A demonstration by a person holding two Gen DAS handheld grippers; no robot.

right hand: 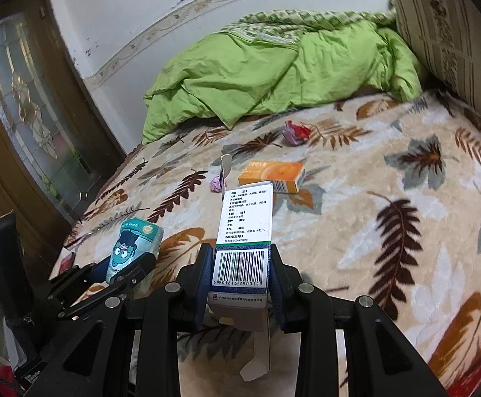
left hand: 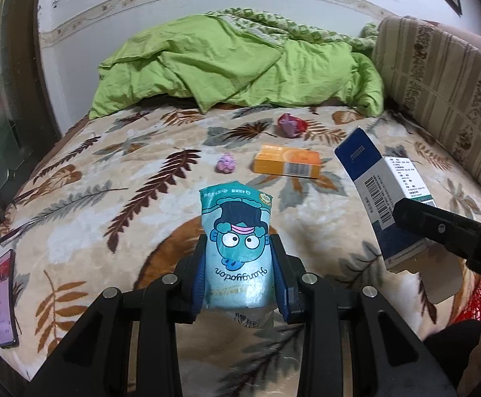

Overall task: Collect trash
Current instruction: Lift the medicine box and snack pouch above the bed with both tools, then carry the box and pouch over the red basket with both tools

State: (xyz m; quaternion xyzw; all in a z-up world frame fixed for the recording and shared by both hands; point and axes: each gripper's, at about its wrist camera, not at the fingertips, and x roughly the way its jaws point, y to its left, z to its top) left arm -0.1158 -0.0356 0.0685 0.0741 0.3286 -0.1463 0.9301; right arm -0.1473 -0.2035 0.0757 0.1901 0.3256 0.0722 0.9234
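Note:
My left gripper (left hand: 239,258) is shut on a light-blue cartoon tissue pack (left hand: 237,244), held above the leaf-patterned bed. My right gripper (right hand: 242,264) is shut on a blue-and-white medicine box (right hand: 245,231) with a barcode, its bottom flap hanging open. Each gripper shows in the other's view: the box (left hand: 382,195) at the right, the tissue pack (right hand: 134,248) at the lower left. On the blanket lie an orange box (left hand: 286,163) (right hand: 273,175), a small pink crumpled wad (left hand: 226,163) (right hand: 215,183) and a red-purple crumpled wrapper (left hand: 291,124) (right hand: 296,134).
A green duvet (left hand: 234,66) is heaped at the far end of the bed, and a striped headboard cushion (left hand: 439,76) runs along the right. A phone (left hand: 4,297) lies at the bed's left edge. A red mesh basket (left hand: 478,301) peeks in at the lower right. A door (right hand: 25,115) stands left.

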